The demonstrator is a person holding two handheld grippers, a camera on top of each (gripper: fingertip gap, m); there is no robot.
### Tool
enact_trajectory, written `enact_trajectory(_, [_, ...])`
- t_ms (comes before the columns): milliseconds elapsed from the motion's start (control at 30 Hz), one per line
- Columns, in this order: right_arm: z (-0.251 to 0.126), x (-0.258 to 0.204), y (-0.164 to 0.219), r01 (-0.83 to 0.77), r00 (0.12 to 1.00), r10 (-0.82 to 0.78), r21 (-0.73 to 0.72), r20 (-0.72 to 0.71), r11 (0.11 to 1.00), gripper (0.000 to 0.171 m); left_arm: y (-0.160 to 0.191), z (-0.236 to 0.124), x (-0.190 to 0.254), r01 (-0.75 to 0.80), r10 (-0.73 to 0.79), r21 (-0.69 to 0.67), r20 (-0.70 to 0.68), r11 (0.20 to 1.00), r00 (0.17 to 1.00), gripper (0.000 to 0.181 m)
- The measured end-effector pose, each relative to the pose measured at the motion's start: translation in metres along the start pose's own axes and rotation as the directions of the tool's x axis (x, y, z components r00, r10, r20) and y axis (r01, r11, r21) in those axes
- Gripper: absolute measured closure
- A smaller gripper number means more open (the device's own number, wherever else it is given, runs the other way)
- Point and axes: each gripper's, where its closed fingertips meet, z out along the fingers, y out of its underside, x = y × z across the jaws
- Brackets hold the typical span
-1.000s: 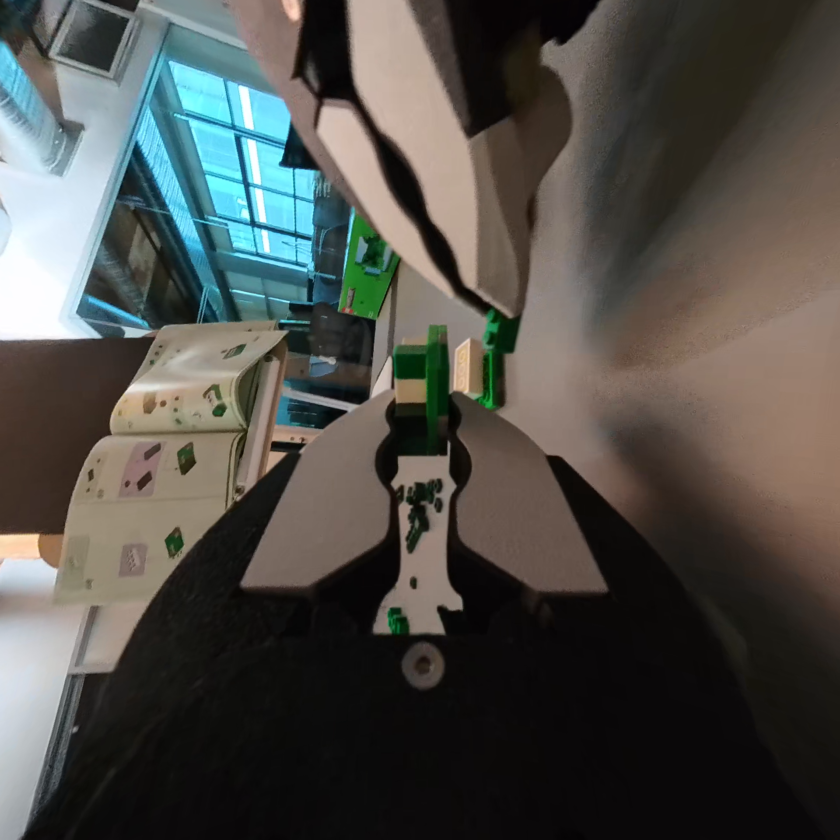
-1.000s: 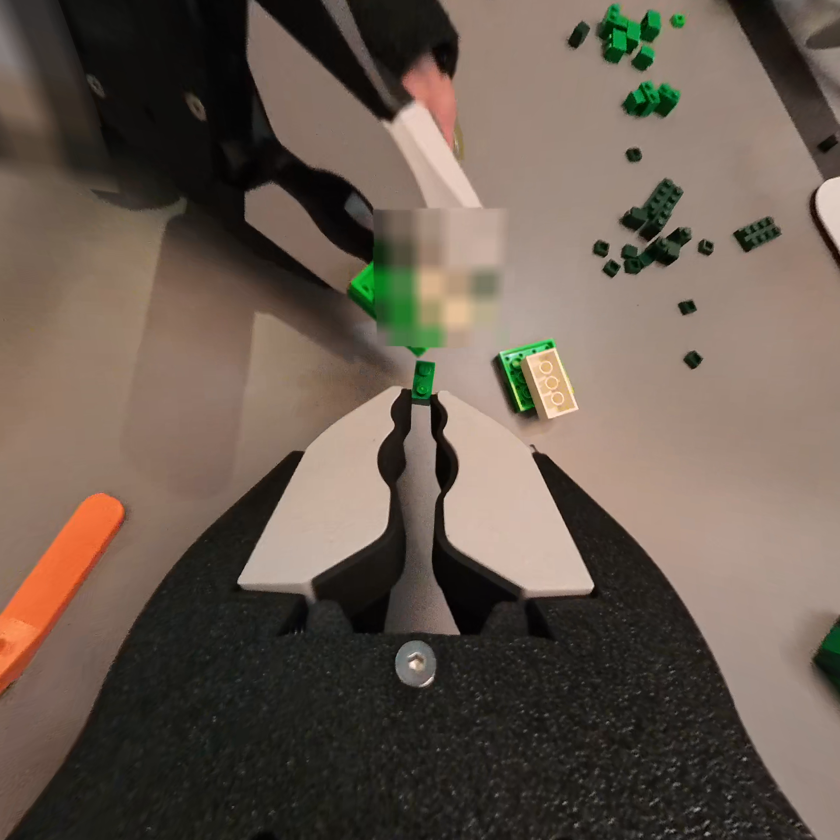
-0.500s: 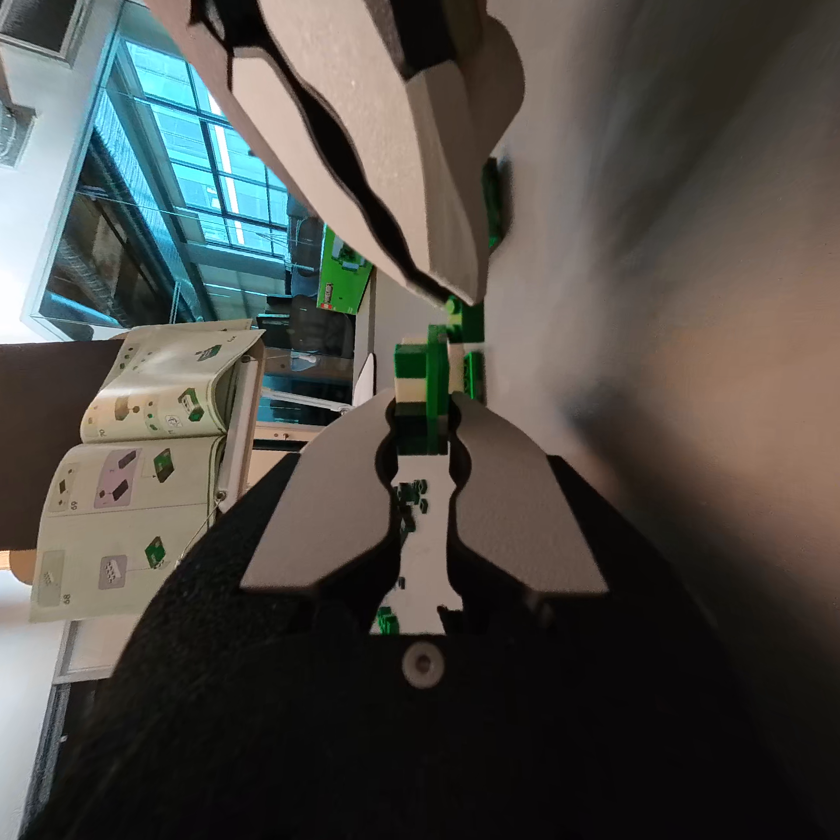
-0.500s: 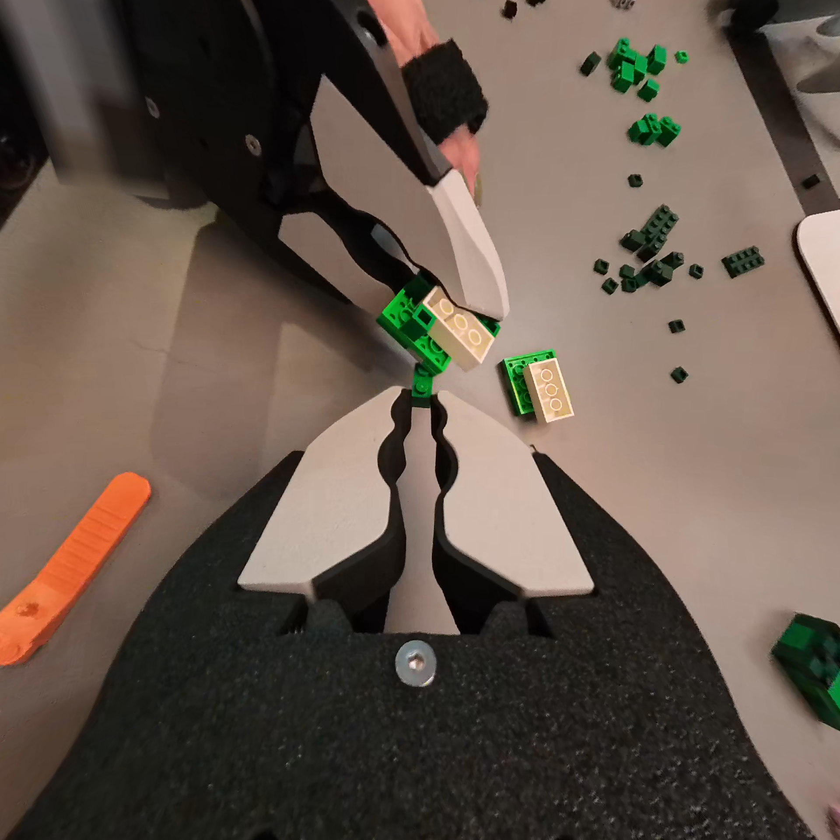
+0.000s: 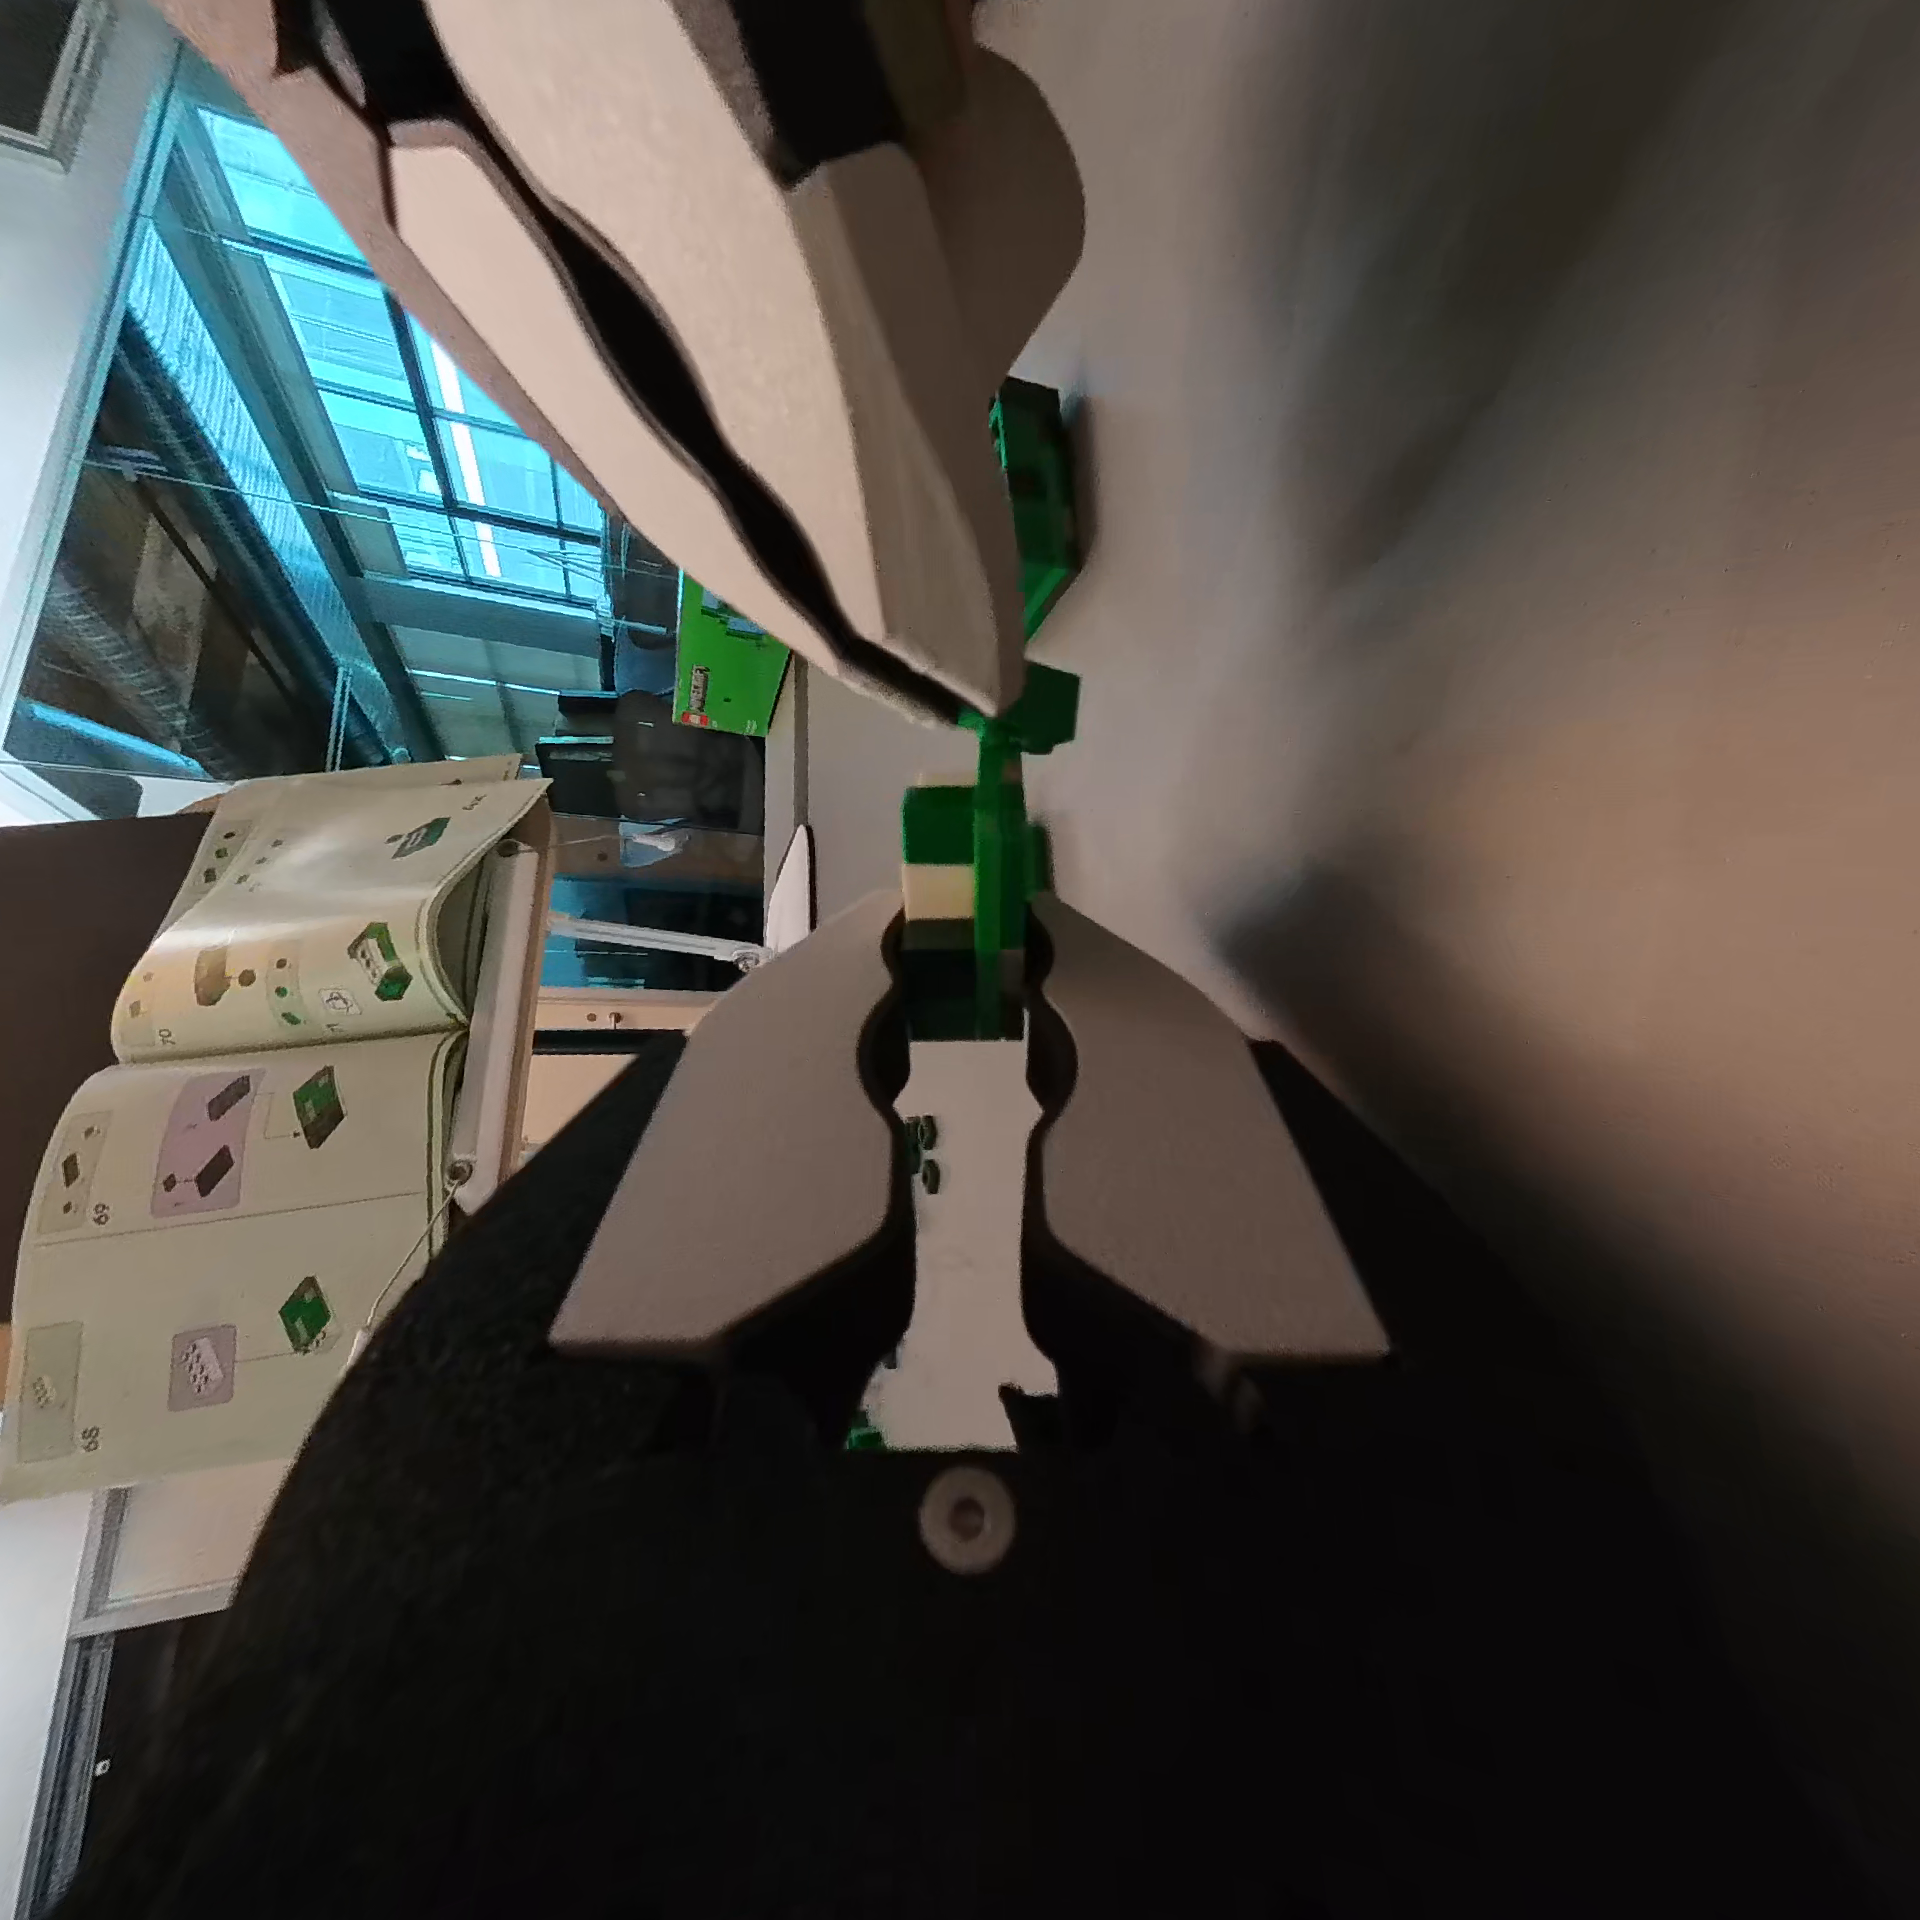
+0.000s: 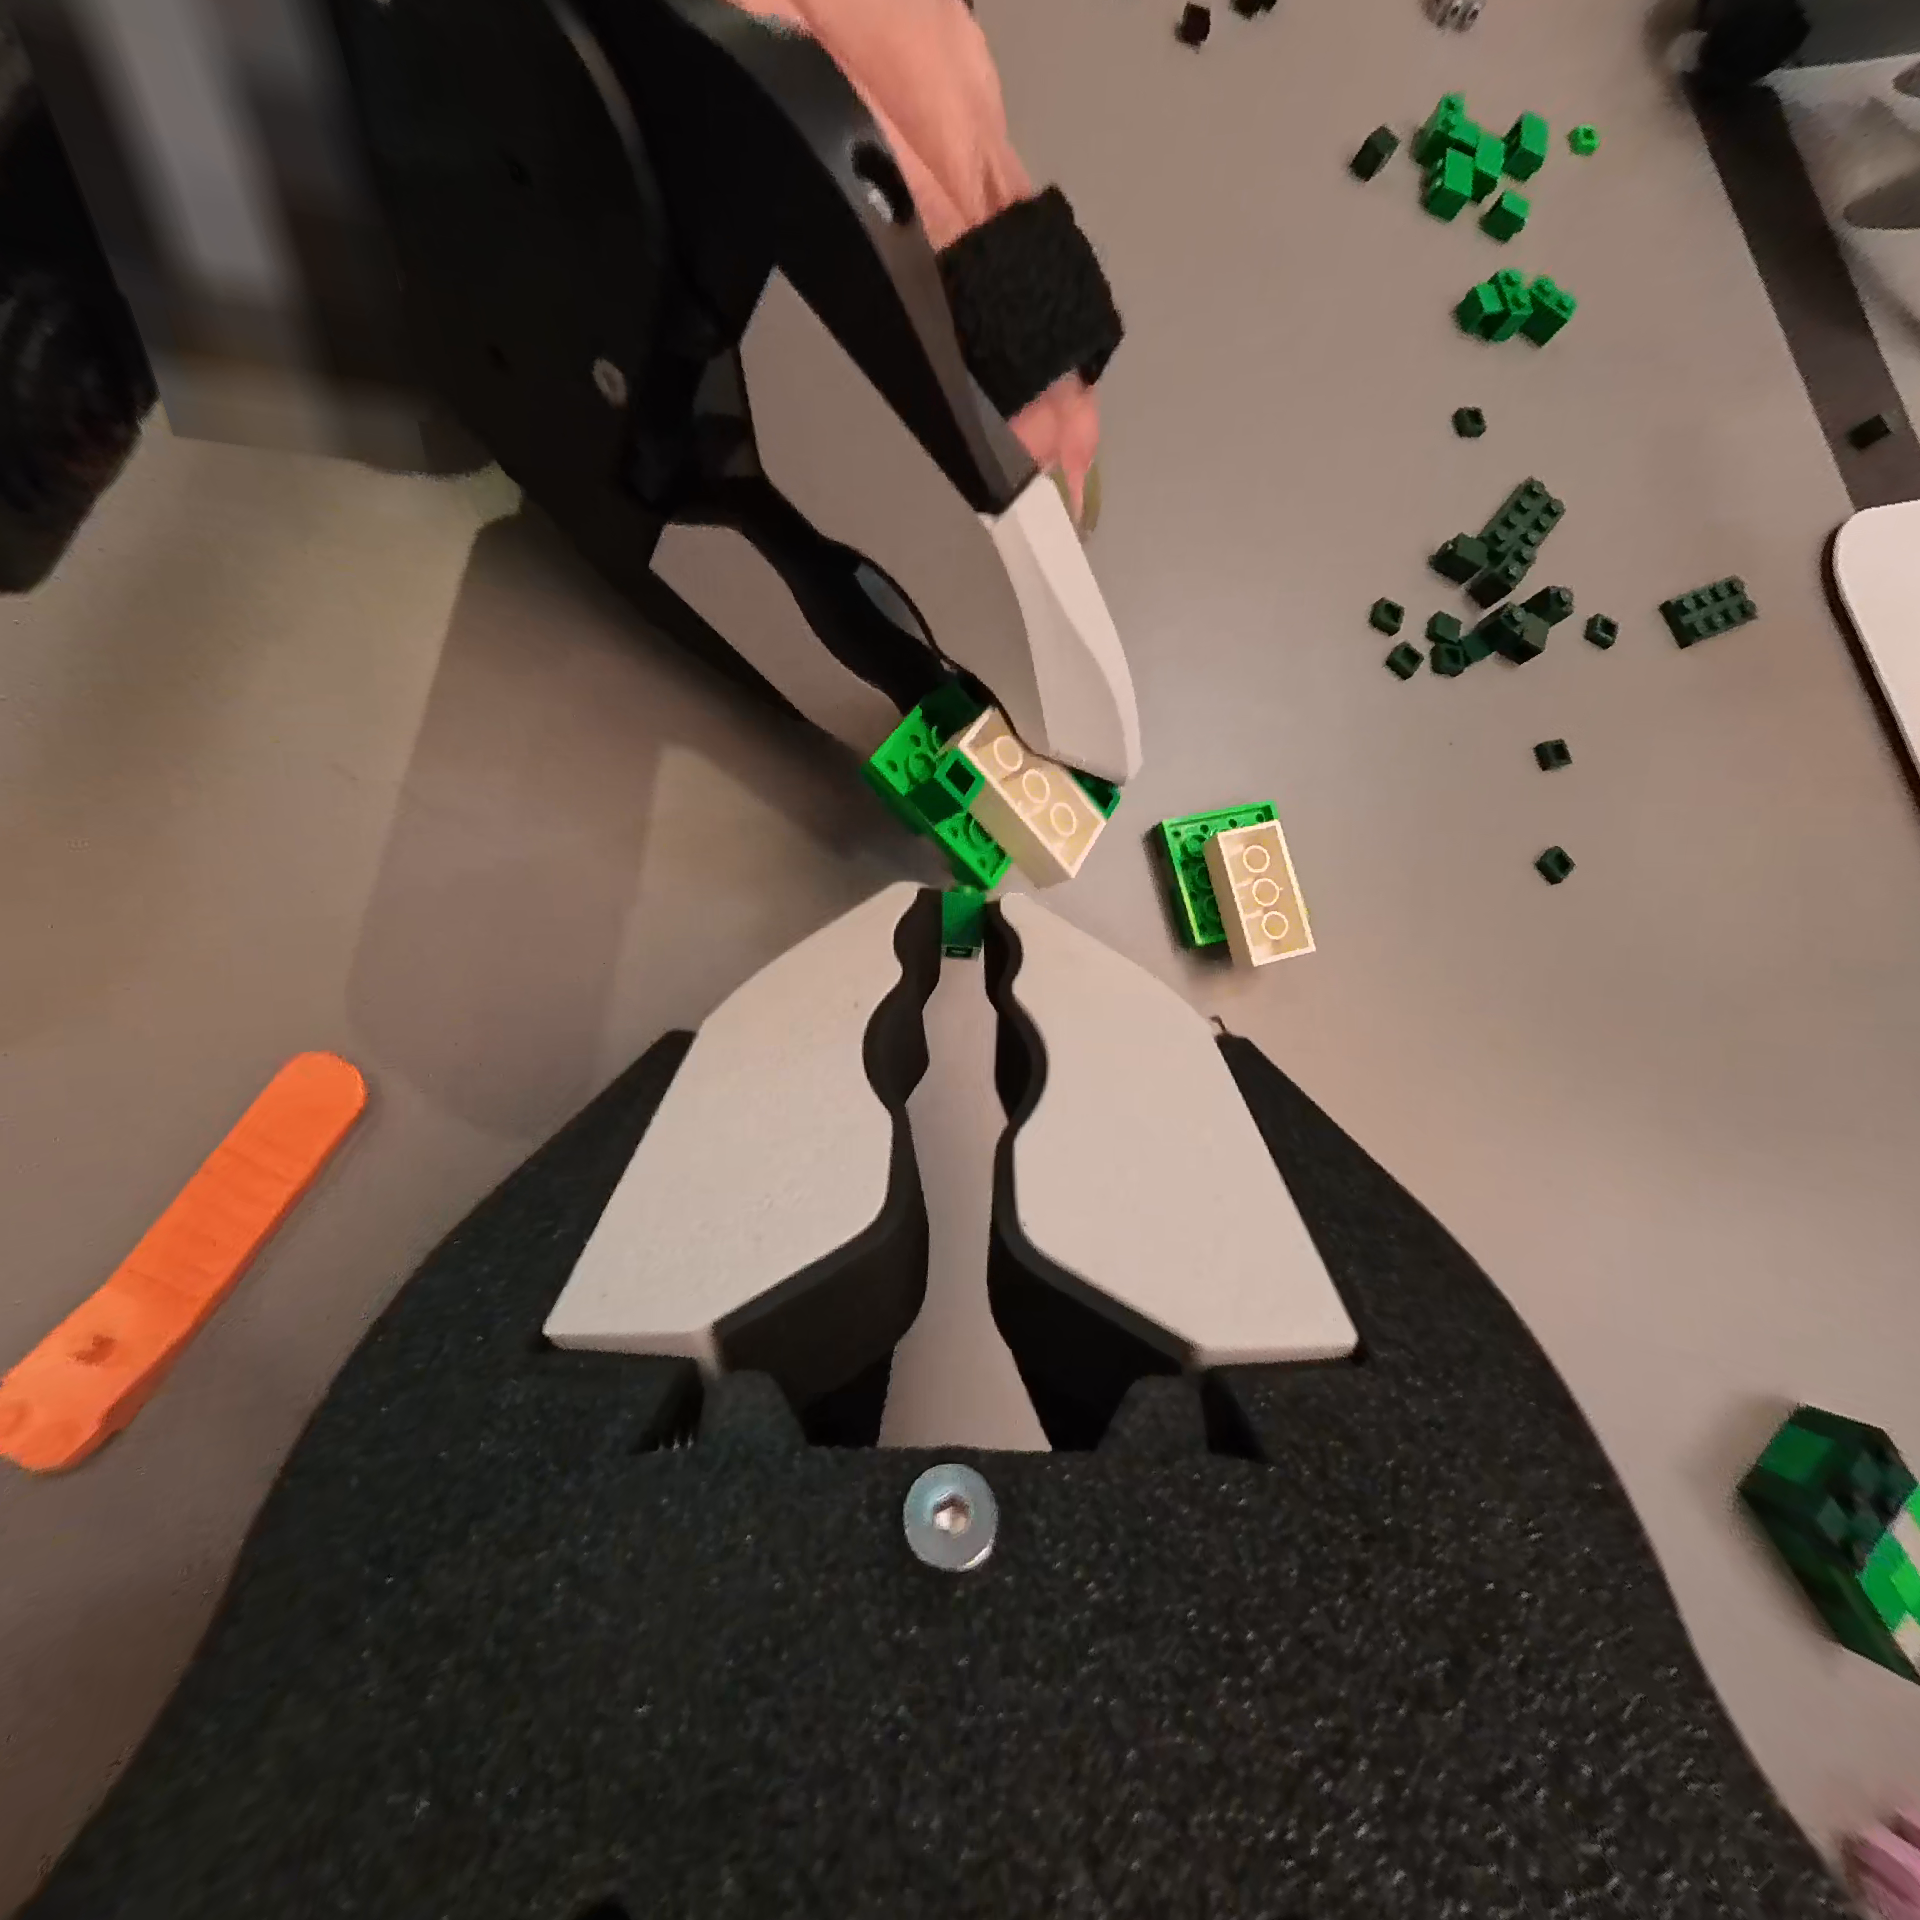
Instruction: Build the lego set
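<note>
My left gripper [image 5: 961,930] is shut on a small assembly [image 5: 940,862]: a bright green plate carrying a cream brick and a green brick, held on edge in the air. In the right wrist view this assembly [image 6: 1023,795] hangs in the left gripper, which comes in from the upper left. My right gripper [image 6: 961,914] is shut on a small green brick [image 6: 961,923], right at the lower corner of the assembly's green plate. In the left wrist view the right gripper comes in from above with the small green brick [image 5: 1049,707] at its tips.
A second green plate with a cream brick [image 6: 1236,888] lies on the grey table. Loose dark green pieces [image 6: 1496,592] and bright green pieces [image 6: 1475,166] lie at the right. An orange brick separator [image 6: 187,1257] lies left. A green build [image 6: 1839,1538] sits lower right. An open instruction booklet [image 5: 260,1143] stands behind. The tips of both grippers are at nearly the same place. The orange brick separator [image 6: 187,1257] is about 15 cm from my right fingertips.
The left gripper has brought its assembly down and closer. The right gripper's small green brick now sits against the assembly's plate. Both stayed shut.
</note>
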Motion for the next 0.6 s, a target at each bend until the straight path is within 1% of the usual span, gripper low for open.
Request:
enact_trajectory(33, [-0.002, 0.0, 0.005, 0.022, 1.0, -0.022, -0.041, 0.009, 0.999, 0.164, 0.002, 0.001, -0.001, -0.002, 0.002, -0.015, 0.005, 1.0, 1.0, 0.164])
enact_trajectory(133, [-0.011, -0.008, 0.03, 0.058, 0.991, -0.024, -0.262, 0.13, 0.963, 0.164, 0.011, 0.002, -0.003, -0.002, 0.003, -0.057, 0.021, 0.998, 1.0, 0.164])
enact_trajectory(200, [-0.02, -0.014, 0.049, 0.078, 0.979, 0.01, -0.422, 0.202, 0.903, 0.164, 0.014, 0.002, -0.005, 0.002, 0.0, -0.069, 0.034, 0.998, 0.999, 0.164])
enact_trajectory(267, [-0.025, -0.017, 0.061, 0.105, 0.97, 0.031, -0.53, 0.242, 0.842, 0.164, 0.017, 0.002, -0.007, 0.004, 0.0, -0.083, 0.045, 0.997, 0.999, 0.164])
enact_trajectory(333, [-0.023, -0.023, 0.063, 0.12, 0.961, 0.054, -0.583, 0.272, 0.803, 0.164, 0.02, 0.002, -0.008, 0.003, 0.002, -0.101, 0.054, 0.995, 0.999, 0.164])
enact_trajectory(433, [-0.017, -0.025, 0.062, 0.162, 0.959, 0.025, -0.619, 0.283, 0.768, 0.164, 0.025, 0.002, -0.01, 0.024, -0.017, -0.118, 0.062, 0.993, 0.998, 0.164])
enact_trajectory(500, [-0.011, -0.024, 0.057, 0.154, 0.964, 0.02, -0.614, 0.266, 0.774, 0.164, 0.028, 0.002, -0.011, 0.039, -0.032, -0.125, 0.063, 0.991, 0.998, 0.164])
enact_trajectory(600, [-0.007, -0.025, 0.05, 0.118, 0.968, 0.031, -0.563, 0.248, 0.818, 0.163, 0.031, 0.002, -0.012, 0.041, -0.032, -0.136, 0.069, 0.99, 0.997, 0.164])
